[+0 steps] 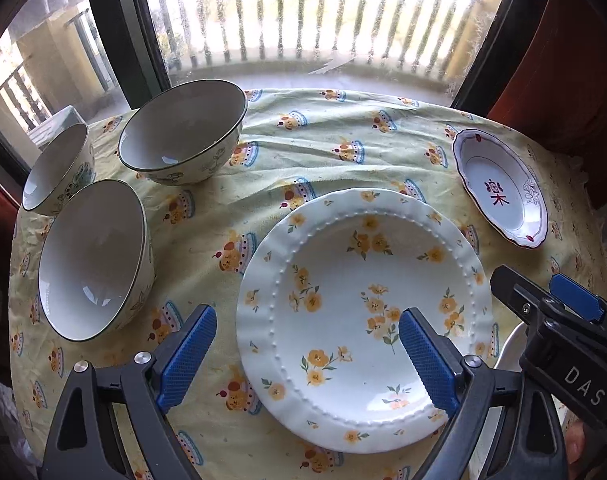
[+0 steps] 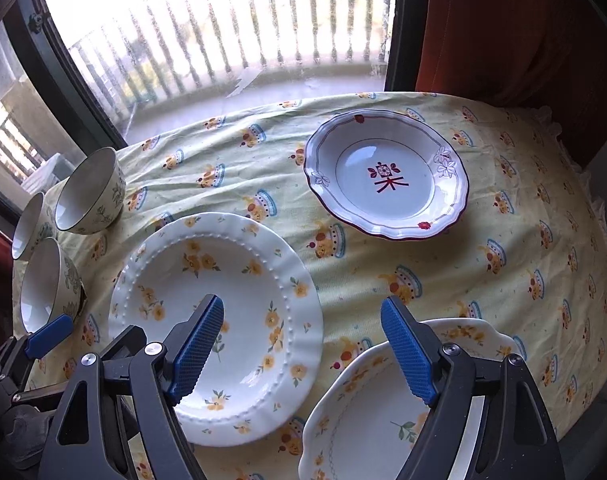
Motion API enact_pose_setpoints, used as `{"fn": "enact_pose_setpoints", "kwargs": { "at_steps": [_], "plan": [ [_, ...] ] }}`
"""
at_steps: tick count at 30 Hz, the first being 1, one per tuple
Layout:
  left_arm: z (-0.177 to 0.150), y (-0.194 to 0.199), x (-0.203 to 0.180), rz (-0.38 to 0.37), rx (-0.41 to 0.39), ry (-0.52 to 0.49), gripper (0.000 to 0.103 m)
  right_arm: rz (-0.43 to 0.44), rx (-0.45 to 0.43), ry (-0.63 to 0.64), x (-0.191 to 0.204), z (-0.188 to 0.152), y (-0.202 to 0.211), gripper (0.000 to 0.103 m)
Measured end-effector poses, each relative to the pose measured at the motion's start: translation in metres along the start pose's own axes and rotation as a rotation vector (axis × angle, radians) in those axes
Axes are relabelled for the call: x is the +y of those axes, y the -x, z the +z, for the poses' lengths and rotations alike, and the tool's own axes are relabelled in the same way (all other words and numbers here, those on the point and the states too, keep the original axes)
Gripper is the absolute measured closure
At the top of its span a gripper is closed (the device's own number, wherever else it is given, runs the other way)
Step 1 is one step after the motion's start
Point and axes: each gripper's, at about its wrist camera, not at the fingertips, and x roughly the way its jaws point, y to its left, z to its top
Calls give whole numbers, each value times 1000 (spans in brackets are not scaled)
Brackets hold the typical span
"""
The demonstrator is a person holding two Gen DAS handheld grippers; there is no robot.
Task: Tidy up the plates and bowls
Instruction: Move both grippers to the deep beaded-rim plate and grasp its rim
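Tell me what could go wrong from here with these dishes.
The three bowls sit tight together near the table's left edge, so lifting one could knock another off. The near plate sits at the front edge under the open right gripper; a slip there might push it off.

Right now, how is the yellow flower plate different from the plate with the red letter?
The yellow flower plate looks bigger, with a beaded ring; the red-letter plate looks smaller, with a dark red edge and one red character. The flower plate sits nearer the bowls. Both are white, empty, and upright on the tablecloth.
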Motion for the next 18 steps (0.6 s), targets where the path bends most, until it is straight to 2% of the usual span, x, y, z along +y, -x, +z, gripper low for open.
{"fn": "enact_pose_setpoints", "kwargs": {
  "at_steps": [8, 13, 18],
  "plan": [
    [7, -40, 6, 34, 71, 40, 15, 7, 51, 16, 8, 12, -52, 20],
    [5, -56, 9, 23, 108, 56, 18, 10, 96, 0, 7, 13, -74, 21],
    [-1, -64, 9, 13, 134, 59, 23, 46, 160, 2, 11, 10, -91, 38]
  ]
}}
